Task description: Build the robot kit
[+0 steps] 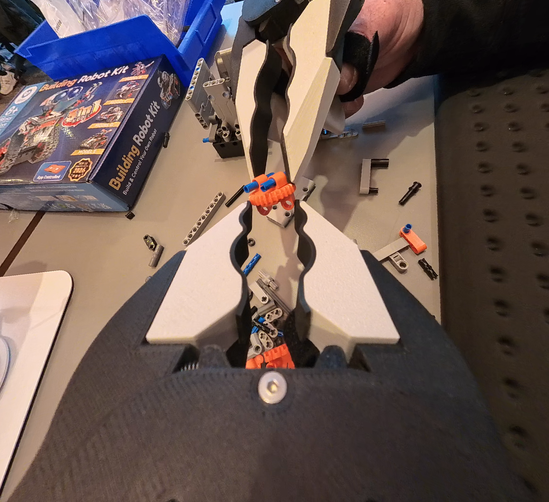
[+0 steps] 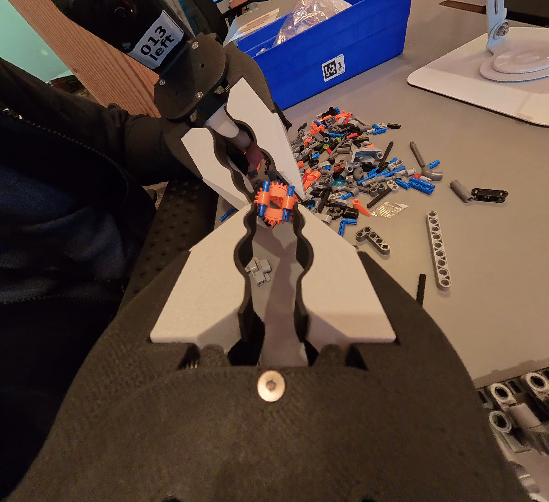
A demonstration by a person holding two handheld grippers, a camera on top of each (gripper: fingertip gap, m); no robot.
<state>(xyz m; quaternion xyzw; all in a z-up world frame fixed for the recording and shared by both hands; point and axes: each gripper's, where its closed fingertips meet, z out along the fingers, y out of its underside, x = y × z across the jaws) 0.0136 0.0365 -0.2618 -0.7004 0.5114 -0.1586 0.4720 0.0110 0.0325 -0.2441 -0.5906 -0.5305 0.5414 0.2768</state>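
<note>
You are gripping orange gear assembly (image 1: 271, 190) with both tools: left tool (image 1: 271, 205), right tool (image 2: 274, 208) both clamping narrowly; blue pins (image 2: 287, 201) pointing lengthwise toward right camera, above table (image 2: 475, 250).

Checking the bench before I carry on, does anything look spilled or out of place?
Yes: a heap of small building pieces lies loose on the grey table beside the blue bin, with strays like a grey holed beam scattered apart.
</note>
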